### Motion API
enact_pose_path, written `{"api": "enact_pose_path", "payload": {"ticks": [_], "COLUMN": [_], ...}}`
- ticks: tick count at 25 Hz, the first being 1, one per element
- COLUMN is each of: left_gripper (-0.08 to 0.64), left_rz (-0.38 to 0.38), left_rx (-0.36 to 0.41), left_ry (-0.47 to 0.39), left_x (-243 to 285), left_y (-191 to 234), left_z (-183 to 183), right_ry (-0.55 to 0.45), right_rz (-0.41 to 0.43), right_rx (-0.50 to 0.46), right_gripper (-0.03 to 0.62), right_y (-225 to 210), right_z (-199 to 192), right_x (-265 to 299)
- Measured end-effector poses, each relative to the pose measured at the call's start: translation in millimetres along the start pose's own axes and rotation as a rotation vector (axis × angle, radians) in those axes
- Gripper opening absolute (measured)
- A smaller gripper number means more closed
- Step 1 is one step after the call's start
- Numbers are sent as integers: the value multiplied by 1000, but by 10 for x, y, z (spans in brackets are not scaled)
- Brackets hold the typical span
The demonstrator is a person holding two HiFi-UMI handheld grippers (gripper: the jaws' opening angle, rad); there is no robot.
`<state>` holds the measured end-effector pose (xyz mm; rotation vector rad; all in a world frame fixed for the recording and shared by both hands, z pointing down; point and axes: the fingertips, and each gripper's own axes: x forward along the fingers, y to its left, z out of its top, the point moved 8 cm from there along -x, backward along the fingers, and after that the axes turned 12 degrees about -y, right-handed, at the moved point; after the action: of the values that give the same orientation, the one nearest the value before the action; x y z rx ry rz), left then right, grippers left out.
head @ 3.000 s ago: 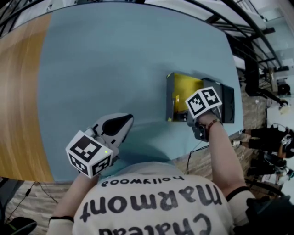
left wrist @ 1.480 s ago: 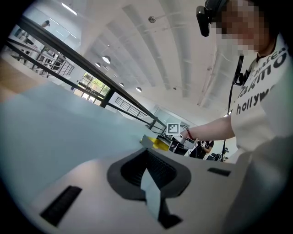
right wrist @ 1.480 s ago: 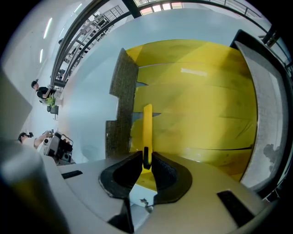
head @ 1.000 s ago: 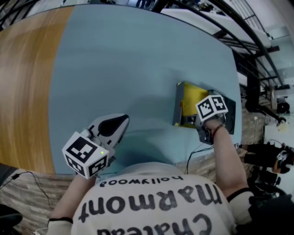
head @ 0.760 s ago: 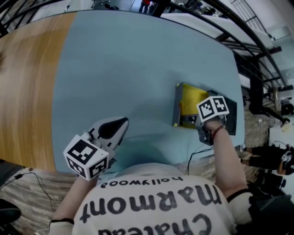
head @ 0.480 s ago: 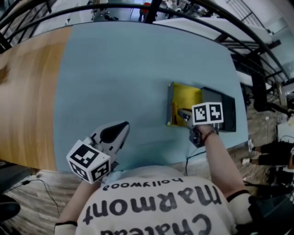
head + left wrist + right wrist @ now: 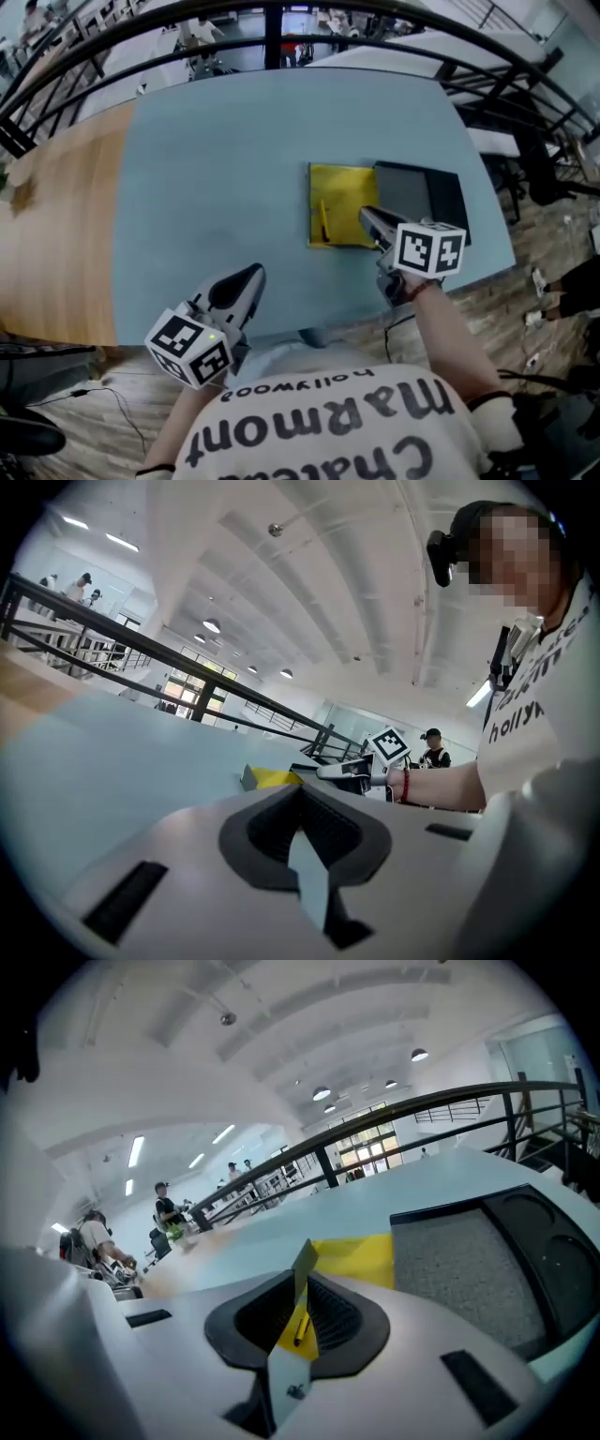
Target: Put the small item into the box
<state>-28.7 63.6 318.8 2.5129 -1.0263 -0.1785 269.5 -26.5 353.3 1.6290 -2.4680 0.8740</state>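
An open yellow box (image 7: 349, 199) lies flat on the blue table (image 7: 216, 159), with a dark grey lid (image 7: 422, 195) against its right side. A small yellow stick-like item (image 7: 324, 220) lies inside the box near its left wall. My right gripper (image 7: 367, 217) hovers over the box's near right corner, jaws together and nothing in them. In the right gripper view the item (image 7: 299, 1324) and the box (image 7: 361, 1255) show past the shut right gripper (image 7: 304, 1258). My left gripper (image 7: 249, 276) rests shut and bare near the table's front edge, well left of the box (image 7: 272, 778).
Bare wood (image 7: 56, 234) runs along the table's left side. A black railing (image 7: 272, 19) curves behind the far edge, and the floor drops away to the right. People (image 7: 167, 1206) stand far off in the hall.
My right gripper has pulled back from over the box toward the near edge, uncovering the item inside. The head camera has tilted up. The left gripper has hardly moved.
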Motion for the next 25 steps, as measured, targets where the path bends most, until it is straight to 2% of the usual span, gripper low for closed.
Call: {"api": "enact_pose_path", "payload": {"ticks": [10,15,25], "left_gripper": [2,2,2], "left_rz": [-58,-48,-23], "left_rx": [59,82,111], "left_ry": [9,-16,-30], "left_x": [145,105,19], "left_y": [-983,-1369,-1911], "left_z": [-196,-325,-545], "right_ry": [-131,-138,-188], "right_rz": [27,40,17], "right_rx": [-98,-129,-107], "right_gripper": [57,52,52], "right_y": [-254,-407,-754], "right_z": [48,-37,-115], "right_x": [-1140,-1608,-2229]}}
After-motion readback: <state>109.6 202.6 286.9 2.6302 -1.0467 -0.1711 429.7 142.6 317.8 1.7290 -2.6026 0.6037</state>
